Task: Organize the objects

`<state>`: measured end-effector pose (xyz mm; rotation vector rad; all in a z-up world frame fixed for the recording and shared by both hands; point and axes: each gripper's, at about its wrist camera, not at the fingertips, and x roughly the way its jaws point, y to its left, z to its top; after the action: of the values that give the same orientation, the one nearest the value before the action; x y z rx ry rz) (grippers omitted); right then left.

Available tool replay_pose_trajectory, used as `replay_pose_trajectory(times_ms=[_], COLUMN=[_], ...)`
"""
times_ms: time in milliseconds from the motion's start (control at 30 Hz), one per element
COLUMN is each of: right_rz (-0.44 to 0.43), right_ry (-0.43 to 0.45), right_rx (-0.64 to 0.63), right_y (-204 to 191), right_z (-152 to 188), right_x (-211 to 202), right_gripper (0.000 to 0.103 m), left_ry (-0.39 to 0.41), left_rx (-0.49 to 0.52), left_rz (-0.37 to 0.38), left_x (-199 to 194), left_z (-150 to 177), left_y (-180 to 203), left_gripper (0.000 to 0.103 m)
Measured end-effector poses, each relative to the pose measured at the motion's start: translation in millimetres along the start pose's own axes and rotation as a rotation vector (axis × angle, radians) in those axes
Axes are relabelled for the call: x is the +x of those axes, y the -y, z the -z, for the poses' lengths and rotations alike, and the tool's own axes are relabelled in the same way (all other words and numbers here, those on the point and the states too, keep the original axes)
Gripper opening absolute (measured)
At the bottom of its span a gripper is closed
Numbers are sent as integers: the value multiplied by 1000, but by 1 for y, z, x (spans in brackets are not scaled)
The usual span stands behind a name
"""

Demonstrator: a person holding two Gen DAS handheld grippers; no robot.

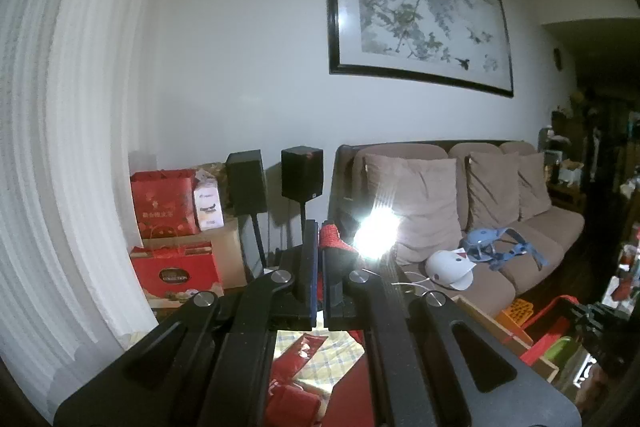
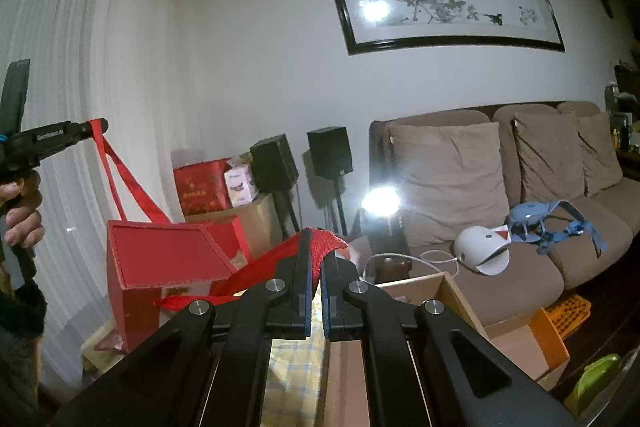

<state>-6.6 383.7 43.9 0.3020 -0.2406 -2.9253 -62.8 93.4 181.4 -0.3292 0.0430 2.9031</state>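
Note:
A red gift box (image 2: 168,267) with red ribbon handles hangs tilted between my two grippers in the right wrist view. My right gripper (image 2: 316,239) is shut on one ribbon handle (image 2: 264,263), which bunches up between its fingertips. At the left edge of that view a hand holds my left gripper (image 2: 100,125), shut on the other ribbon handle (image 2: 120,167), which runs down to the box. In the left wrist view my left gripper (image 1: 320,227) pinches a bit of red ribbon (image 1: 336,241); the box itself is hidden there.
A brown sofa (image 2: 520,267) with cushions carries a white rounded object (image 2: 480,251) and a blue harness (image 2: 552,223). Two black speakers (image 2: 330,151), red gift boxes (image 1: 168,203), an open cardboard box (image 2: 460,303) and a bright lamp (image 2: 380,201) stand ahead. A checked cloth (image 1: 316,359) lies below, a curtain (image 1: 60,147) at left.

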Motion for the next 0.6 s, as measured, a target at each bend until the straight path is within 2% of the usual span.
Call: replay_pose_trajectory(times_ms=[333,600], right_rz=[-1,9], right_ry=[7,4], right_rx=[15,17], right_y=[7,8], right_z=[-3,-6], right_x=[-6,-7], right_gripper=[2,2], left_ry=[-27,-23], left_rx=[-24,3], left_rz=[89,102], left_x=[6,10], left_z=[-12,-15], left_y=[9,24], left_gripper=[1,1])
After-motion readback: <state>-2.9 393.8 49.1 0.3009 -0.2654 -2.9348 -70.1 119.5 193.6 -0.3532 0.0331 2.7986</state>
